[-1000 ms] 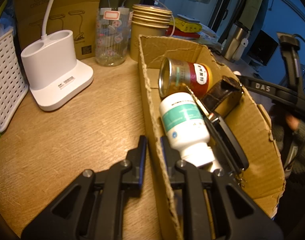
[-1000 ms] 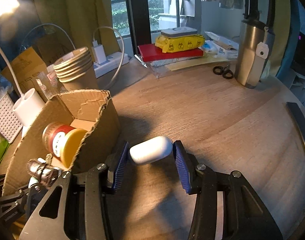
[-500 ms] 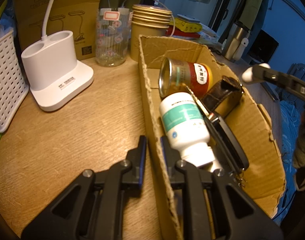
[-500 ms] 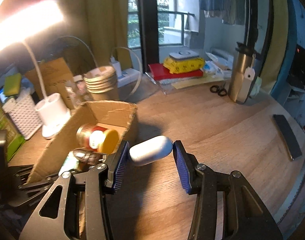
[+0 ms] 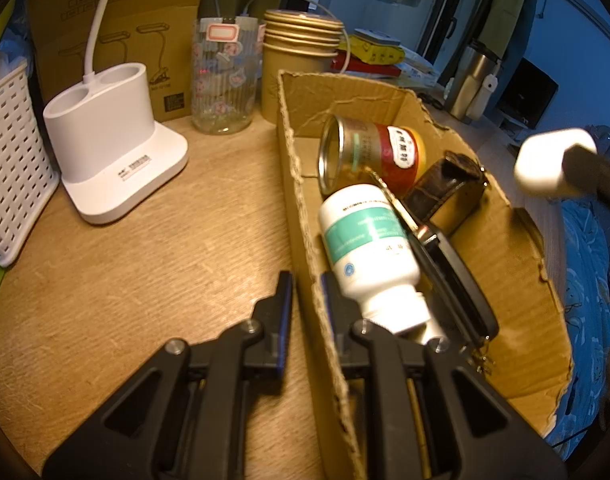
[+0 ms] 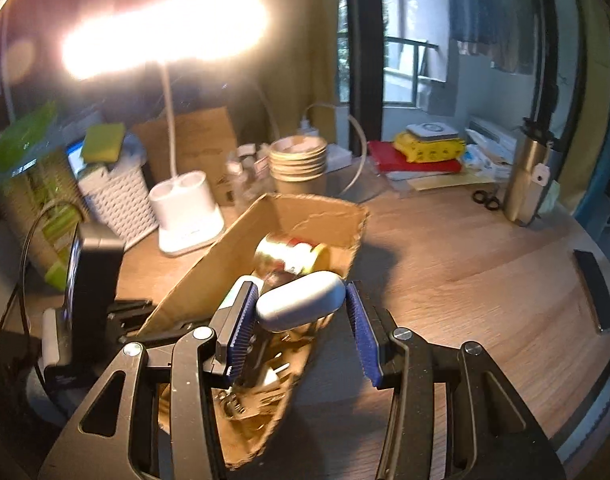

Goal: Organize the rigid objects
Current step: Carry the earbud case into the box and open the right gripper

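My left gripper (image 5: 307,292) is shut on the near left wall of an open cardboard box (image 5: 301,200). The box holds a tin can (image 5: 369,156), a white pill bottle (image 5: 365,244), a brown leather strap (image 5: 441,188) and a flat black object (image 5: 453,280). My right gripper (image 6: 299,312) is shut on a white oval case (image 6: 301,300) and holds it in the air above the box (image 6: 209,272). That case shows at the right edge of the left wrist view (image 5: 545,160), above the box's right wall.
A white lamp base (image 5: 113,148), a white lattice basket (image 5: 9,160), a patterned glass (image 5: 225,80) and stacked paper cups (image 5: 301,52) stand behind and left of the box. A steel flask (image 6: 529,176), scissors (image 6: 487,198) and a dark flat strip (image 6: 595,288) are on the table's right side.
My right gripper has lifted the white case off the table and carried it left, over the box. My left gripper has kept its hold on the box wall.
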Demonstrator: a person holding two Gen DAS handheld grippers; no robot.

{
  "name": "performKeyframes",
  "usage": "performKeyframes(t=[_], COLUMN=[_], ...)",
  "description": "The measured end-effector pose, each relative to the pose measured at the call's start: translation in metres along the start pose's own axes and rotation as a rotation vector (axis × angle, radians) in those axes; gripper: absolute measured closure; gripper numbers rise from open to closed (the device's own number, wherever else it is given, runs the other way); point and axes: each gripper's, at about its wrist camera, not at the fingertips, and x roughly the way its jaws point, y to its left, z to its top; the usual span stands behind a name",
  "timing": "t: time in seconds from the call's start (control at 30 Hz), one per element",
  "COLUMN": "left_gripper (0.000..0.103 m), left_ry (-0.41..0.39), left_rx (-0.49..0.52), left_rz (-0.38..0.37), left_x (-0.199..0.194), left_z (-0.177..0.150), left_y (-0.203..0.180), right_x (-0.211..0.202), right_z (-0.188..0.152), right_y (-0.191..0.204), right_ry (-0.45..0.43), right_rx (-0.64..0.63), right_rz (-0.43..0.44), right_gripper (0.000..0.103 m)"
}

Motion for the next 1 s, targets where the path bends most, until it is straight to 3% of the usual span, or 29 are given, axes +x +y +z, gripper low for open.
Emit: performKeyframes(t=[0.47, 1.0], left_gripper=[0.088, 0.088], left_ry=[0.000, -0.002], left_rx=[0.004, 0.007], left_rz=[0.003, 0.015], left_x=[0.001, 0.000], left_z=[0.000, 0.001], left_y=[0.002, 0.002], right_x=[0.014, 0.012], right_z=[-0.021, -0.021], right_y=[0.022, 0.019], right_ry=[0.102, 0.102], right_rx=[-0.110, -0.104], right_rz=[-0.025, -0.047], right_gripper=[0.055, 0.054])
